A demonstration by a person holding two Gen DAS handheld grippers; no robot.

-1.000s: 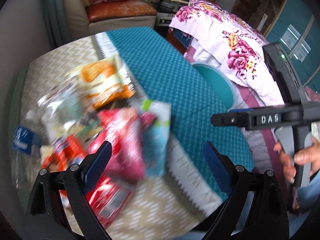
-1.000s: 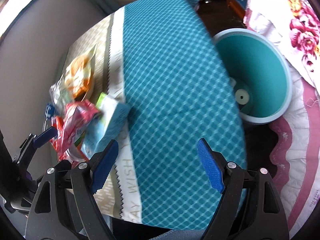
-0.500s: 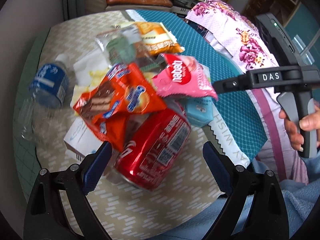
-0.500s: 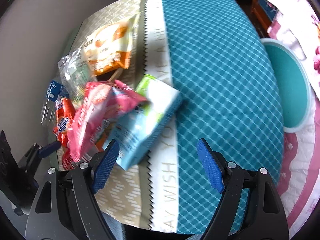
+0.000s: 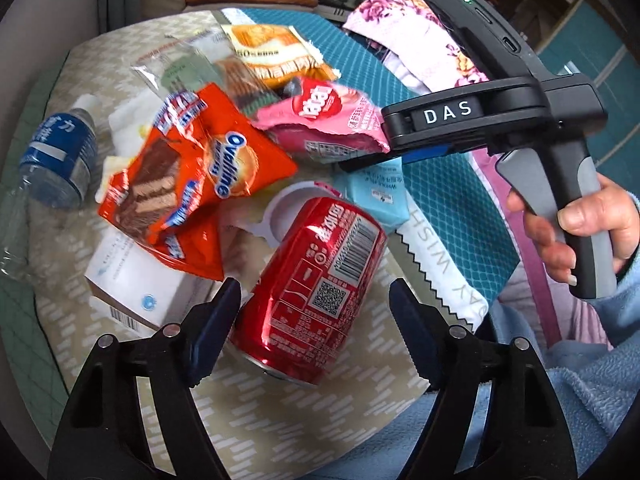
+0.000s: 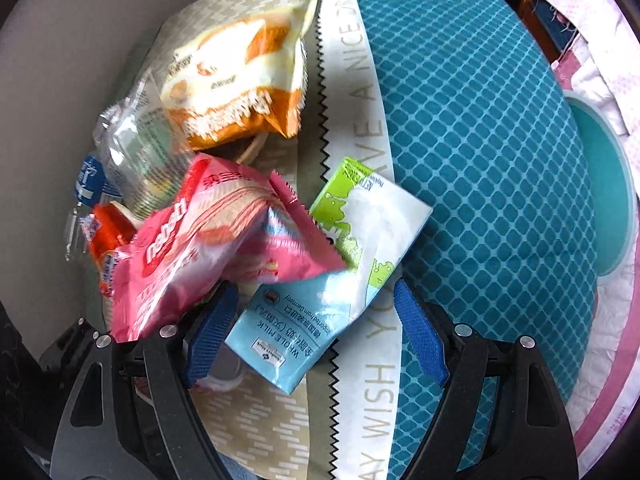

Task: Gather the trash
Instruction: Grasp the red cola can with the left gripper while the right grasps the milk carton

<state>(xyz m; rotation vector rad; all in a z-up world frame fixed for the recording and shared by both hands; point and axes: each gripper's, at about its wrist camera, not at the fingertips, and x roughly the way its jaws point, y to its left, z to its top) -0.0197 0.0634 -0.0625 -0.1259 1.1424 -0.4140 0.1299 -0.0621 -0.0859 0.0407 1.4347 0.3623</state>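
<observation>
While jaws gape, left gripper [image 5: 314, 312] straddles red can [image 5: 310, 292] (lying sideways).

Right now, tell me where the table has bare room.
Bare: the teal diamond-patterned cloth between the lettered white strip and the teal bin. Crowded: the beige mat, with the red soda can and orange Ovaltine wrapper.

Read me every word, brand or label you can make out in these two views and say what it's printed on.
"Ovaltine": orange foil snack wrapper.
"DAS": black handheld right gripper.
"WHOLE MILK", "imported from Germany": light blue and green milk carton.
"A NICE DREAM", "MAY WISH YOU": white strip of the teal tablecloth.
Red drink can, pink wrapper, blue-labelled bottle, white box: print too small or distorted.
</observation>
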